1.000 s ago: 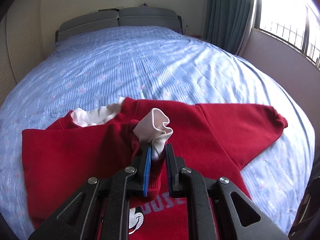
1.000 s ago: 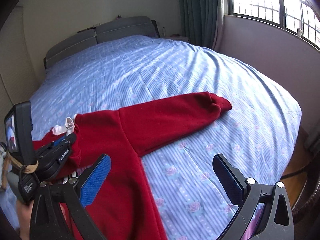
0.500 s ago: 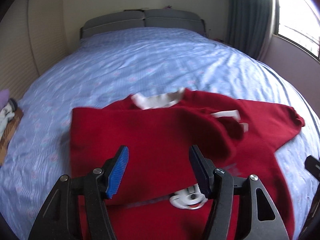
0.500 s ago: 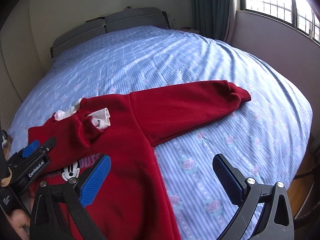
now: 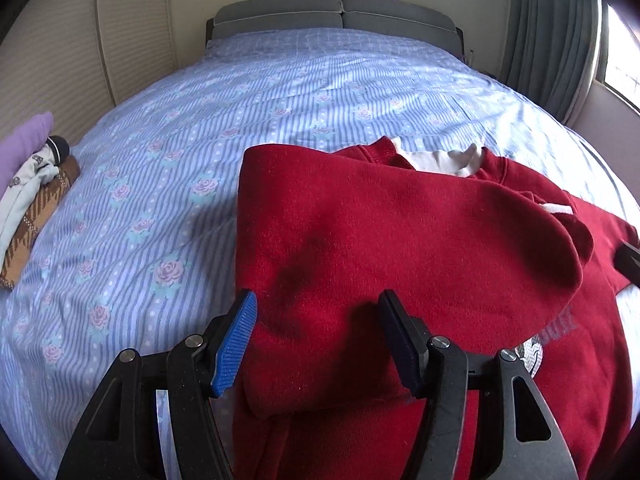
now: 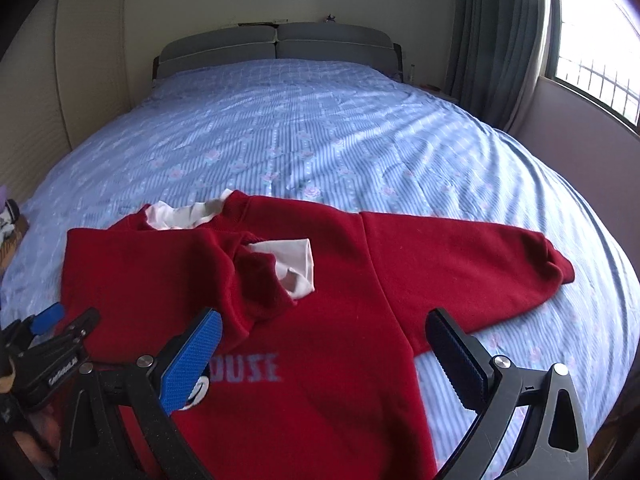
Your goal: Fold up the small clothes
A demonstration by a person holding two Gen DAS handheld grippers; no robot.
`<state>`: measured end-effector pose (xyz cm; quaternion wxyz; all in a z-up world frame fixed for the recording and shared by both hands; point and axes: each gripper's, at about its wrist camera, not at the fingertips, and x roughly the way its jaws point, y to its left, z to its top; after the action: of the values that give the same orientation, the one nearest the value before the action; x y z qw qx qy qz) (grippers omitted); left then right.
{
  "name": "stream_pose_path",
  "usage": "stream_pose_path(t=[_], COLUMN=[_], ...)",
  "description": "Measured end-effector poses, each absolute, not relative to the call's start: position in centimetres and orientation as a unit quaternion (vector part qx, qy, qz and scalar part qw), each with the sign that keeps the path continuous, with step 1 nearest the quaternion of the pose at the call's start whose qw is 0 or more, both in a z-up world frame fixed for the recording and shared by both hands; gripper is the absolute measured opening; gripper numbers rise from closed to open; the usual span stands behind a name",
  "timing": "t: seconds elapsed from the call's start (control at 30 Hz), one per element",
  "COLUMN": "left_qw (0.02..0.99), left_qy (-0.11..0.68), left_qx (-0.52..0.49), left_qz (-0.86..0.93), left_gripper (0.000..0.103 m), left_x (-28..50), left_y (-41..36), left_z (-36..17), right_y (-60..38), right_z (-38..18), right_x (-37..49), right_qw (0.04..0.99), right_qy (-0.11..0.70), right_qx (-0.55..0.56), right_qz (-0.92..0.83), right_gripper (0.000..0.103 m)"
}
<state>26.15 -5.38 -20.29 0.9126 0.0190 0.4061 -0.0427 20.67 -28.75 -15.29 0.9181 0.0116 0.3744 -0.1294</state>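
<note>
1. On the blue flowered bedsheet [image 6: 340, 152] a red sweatshirt [image 6: 320, 320] is spread front side up, at the near end of the bed.
2. One sleeve [image 6: 224, 264] is seen folded across the chest, its white cuff [image 6: 296, 264] lying near the middle of the garment.
3. The other sleeve [image 6: 468, 256] is laid out straight toward the right, flat on the sheet.
4. A white collar [image 6: 188, 214] is visible at the far edge of the sweatshirt, and white lettering with a cartoon print is partly seen on the near part of the chest.
5. The left gripper [image 5: 316, 340] is held over the folded sleeve at the sweatshirt's left edge; its jaws are parted and nothing is pinched between them, though red cloth is seen beneath the gap.
6. The blue pad [image 5: 236, 344] of that gripper lies over the line where cloth meets sheet.
7. The right gripper [image 6: 320, 364] is held above the chest and the base of the straight sleeve; its jaws are spread wide and nothing is gripped.
8. Whether either gripper touches the cloth cannot be told.
9. A small stack of folded clothes [image 5: 28, 184] is seen at the left edge of the bed.
10. A grey headboard [image 6: 276, 46] is set at the far end, and curtains [image 6: 496, 40] hang at the right beside a window.
</note>
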Motion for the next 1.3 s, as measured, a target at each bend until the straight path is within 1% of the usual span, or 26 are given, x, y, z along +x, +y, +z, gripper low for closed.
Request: stream_pose_path(t=[0.03, 0.07, 0.13, 0.17, 0.2, 0.47, 0.73, 0.87, 0.9, 0.93, 0.97, 1.0, 1.1, 1.2, 1.3], left_qw=[0.913, 0.913, 0.914, 0.914, 0.914, 0.914, 0.914, 0.914, 0.914, 0.914, 0.914, 0.914, 0.914, 0.914, 0.913], left_qy=[0.405, 0.405, 0.404, 0.403, 0.402, 0.404, 0.403, 0.403, 0.403, 0.403, 0.403, 0.403, 0.404, 0.404, 0.405], left_qx=[0.019, 0.016, 0.012, 0.01, 0.009, 0.002, 0.0, 0.003, 0.003, 0.003, 0.003, 0.003, 0.004, 0.004, 0.0], left_qz=[-0.043, -0.044, -0.045, -0.045, -0.045, -0.044, -0.044, -0.044, -0.044, -0.044, -0.044, -0.043, -0.044, -0.043, -0.044], left_gripper=[0.062, 0.062, 0.062, 0.062, 0.062, 0.062, 0.062, 0.062, 0.062, 0.062, 0.062, 0.062, 0.062, 0.062, 0.062], left_x=[26.1, 26.1, 26.1, 26.1, 26.0, 26.0, 26.0, 25.9, 25.9, 25.9, 25.9, 25.9, 25.8, 25.8, 25.8], left_y=[-5.4, -5.3, -5.2, -5.2, -5.2, -5.3, -5.3, -5.3, -5.3, -5.3, -5.3, -5.3, -5.3, -5.3, -5.1], left_z=[-20.3, -20.3, -20.3, -20.3, -20.3, -20.4, -20.5, -20.5, -20.5, -20.5, -20.5, -20.5, -20.6, -20.6, -20.5], right_y=[-29.2, -29.5, -30.6, -30.8, -31.1, -31.5, -33.1, -32.8, -32.9, -33.0, -33.1, -33.1, -33.1, -32.7, -32.9], right_z=[-15.5, -15.7, -15.9, -16.1, -16.3, -17.2, -18.3, -19.8, -20.0, -20.2, -20.4, -20.5, -20.8, -20.8, -20.3], right_x=[21.4, 21.7, 22.2, 22.5, 22.7, 24.1, 25.3, 25.6, 25.4, 25.3, 25.1, 24.9, 24.2, 23.8, 23.1], right_qw=[0.917, 0.917, 0.918, 0.917, 0.915, 0.912, 0.892, 0.883, 0.883, 0.883, 0.883, 0.882, 0.881, 0.883, 0.883], right_qy=[0.376, 0.376, 0.377, 0.381, 0.386, 0.398, 0.426, 0.447, 0.448, 0.446, 0.447, 0.45, 0.455, 0.457, 0.455], right_qx=[0.019, 0.028, 0.058, 0.067, 0.074, 0.073, 0.143, 0.135, 0.136, 0.137, 0.136, 0.134, 0.12, 0.096, 0.098], right_qz=[-0.133, -0.131, -0.105, -0.095, -0.086, -0.073, -0.049, -0.049, -0.047, -0.044, -0.045, -0.046, -0.051, -0.058, -0.059], right_gripper=[0.098, 0.092, 0.051, 0.045, 0.043, 0.043, 0.043, 0.043, 0.041, 0.033, 0.028, 0.019, 0.016, 0.016, 0.016])
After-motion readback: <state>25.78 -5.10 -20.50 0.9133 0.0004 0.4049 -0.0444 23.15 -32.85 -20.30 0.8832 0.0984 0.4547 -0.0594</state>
